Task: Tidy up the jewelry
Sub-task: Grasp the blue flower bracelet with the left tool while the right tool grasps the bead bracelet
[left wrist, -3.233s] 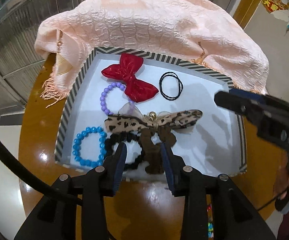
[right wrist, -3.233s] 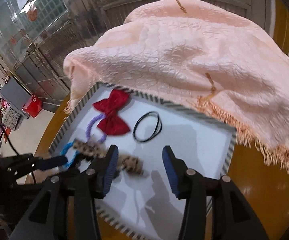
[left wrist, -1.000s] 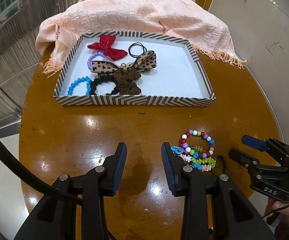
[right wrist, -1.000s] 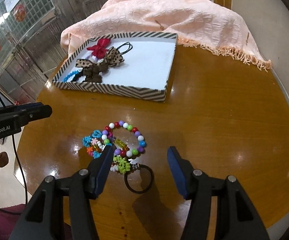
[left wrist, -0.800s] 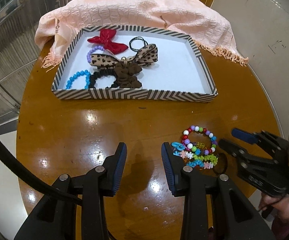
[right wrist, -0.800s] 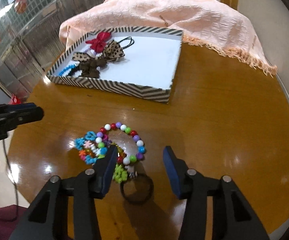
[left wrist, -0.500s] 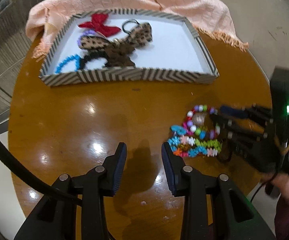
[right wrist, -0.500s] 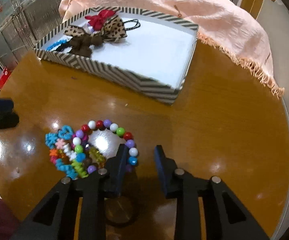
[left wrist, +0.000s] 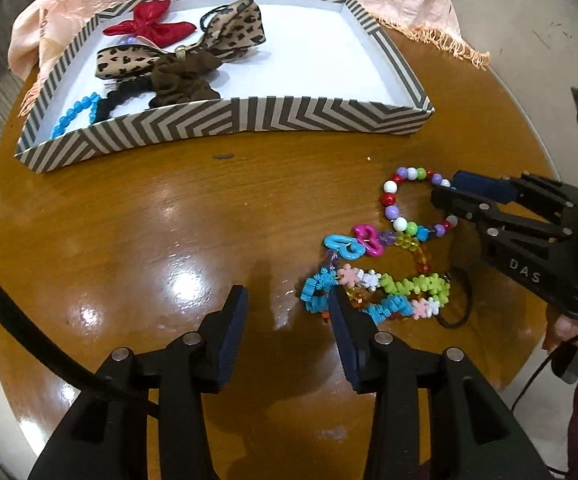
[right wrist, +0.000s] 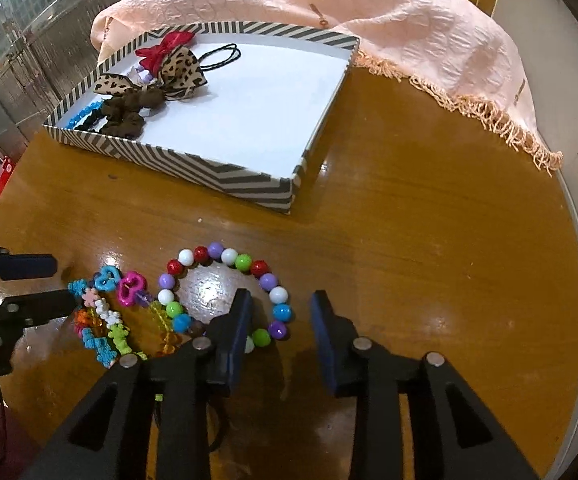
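Observation:
A round bracelet of coloured beads lies on the wooden table beside a tangle of flower and heart bracelets. My right gripper stands over the bead bracelet's right side. Its jaws are opening, with several beads between the fingers and a gap on the right. My left gripper is open and still widening, over bare wood. Its right fingertip is at the blue flower bracelet's edge. The striped box behind holds a red bow, a leopard bow, a brown scrunchie and a blue bead bracelet.
A peach fringed scarf lies draped behind the box and over the table's far edge. A black hair tie lies under the right gripper's body. The round table ends close on the right. A hand holds the right gripper.
Both grippers have come down close to the bracelets. The right gripper narrowed and now straddles the bead bracelet's side. The left jaws stand wider.

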A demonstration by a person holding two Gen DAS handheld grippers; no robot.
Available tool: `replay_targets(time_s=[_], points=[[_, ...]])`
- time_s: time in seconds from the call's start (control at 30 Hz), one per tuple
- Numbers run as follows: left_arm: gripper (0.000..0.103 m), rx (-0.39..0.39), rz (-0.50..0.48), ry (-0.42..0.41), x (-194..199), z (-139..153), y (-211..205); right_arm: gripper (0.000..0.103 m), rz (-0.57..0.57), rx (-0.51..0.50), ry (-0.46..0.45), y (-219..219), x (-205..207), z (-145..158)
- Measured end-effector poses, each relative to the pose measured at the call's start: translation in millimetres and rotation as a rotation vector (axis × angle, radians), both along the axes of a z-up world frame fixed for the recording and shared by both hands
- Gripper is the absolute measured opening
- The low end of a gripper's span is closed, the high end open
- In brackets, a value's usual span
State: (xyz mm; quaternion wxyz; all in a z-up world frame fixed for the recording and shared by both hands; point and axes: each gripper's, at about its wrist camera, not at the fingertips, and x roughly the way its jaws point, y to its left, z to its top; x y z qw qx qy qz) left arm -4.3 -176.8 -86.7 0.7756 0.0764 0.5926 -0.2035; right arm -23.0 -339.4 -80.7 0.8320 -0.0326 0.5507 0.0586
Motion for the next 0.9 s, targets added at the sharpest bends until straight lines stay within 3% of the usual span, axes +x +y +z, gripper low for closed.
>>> replay_targets(time_s=[0.13,0.2,0.27,0.3,0.53,0.9], points=[[0.026,-0.02,-0.022,-0.025,-0.3,-0.7,-5.8,0.037,0.003,-0.001,-0.021,0.8,2.8,-0.7],[0.01,-0.07,-0.039,-0.014,-0.8,-1.4,-6.3,0.037,0.0,0.016,-0.039,0.5,3.1,-1.0],[0.001,-0.076,-0.054,-0.013,-0.4,-2.5,-7.7,0.028,-0.006,0.023,-0.05,0.1,2.8,-0.7],[0.0,-0.072,-0.061,-0.014,-0.9,-2.4,-8.2,0.01,-0.004,0.03,-0.054,0.0,2.9,-0.3],[0.0,-0.175,-0.011,0.019,6.3,19.3,9.5,0.009,0.008,0.095,-0.051,0.6,1.8,10.7],[0.0,-0.229,-0.002,-0.134,5.6,97.9,36.0,0.009,0.066,0.119,-0.164,9.9,-4.3,78.9]])
